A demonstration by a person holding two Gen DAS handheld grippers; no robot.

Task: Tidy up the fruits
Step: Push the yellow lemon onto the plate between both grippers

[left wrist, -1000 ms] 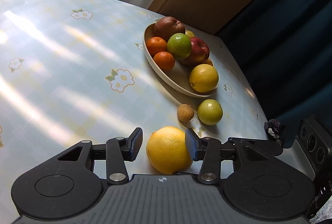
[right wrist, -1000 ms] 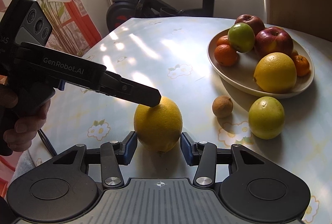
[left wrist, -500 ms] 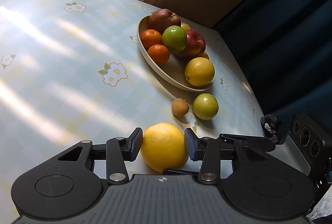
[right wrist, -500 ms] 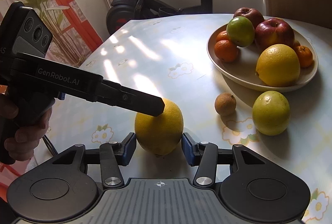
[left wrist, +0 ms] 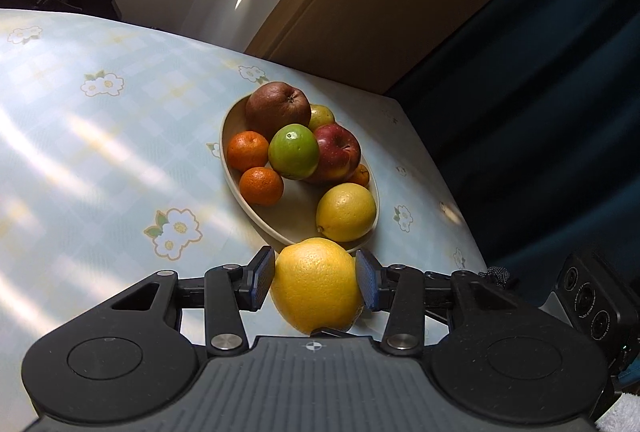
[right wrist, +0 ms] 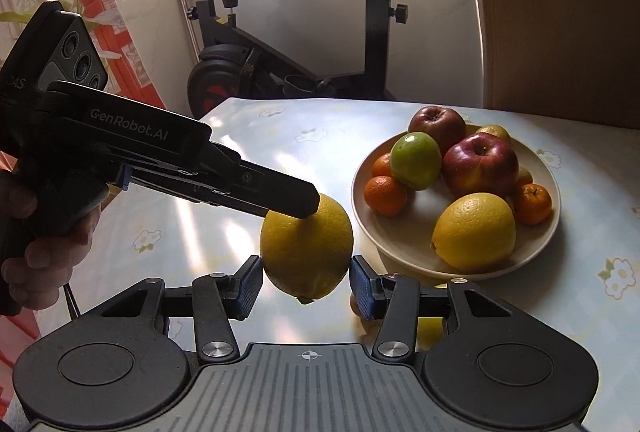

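Both grippers are pinching the same big yellow citrus fruit (left wrist: pixel 316 284), which is hanging in the air just in front of the bowl (left wrist: pixel 256 216), on its near side and clear of the flowered tablecloth (left wrist: pixel 100 152). In the left wrist view the left gripper (left wrist: pixel 316 278) is pressing its two blue pads against the fruit's flanks, and the fruit is covering the bowl's near rim. In the right wrist view the right gripper (right wrist: pixel 306 280) is squeezing the fruit's lower half from both sides, while a finger of the left gripper is lying across the fruit's upper left, with a person's hand (right wrist: pixel 48 252) wrapping that gripper's handle further left of the bowl. Inside the bowl a second yellow citrus (right wrist: pixel 474 230) is sitting at the near edge, with a green apple (right wrist: pixel 416 160), red apples and small oranges piled behind it. An exercise bike (right wrist: pixel 304 32) is standing beyond the table, behind the bowl.
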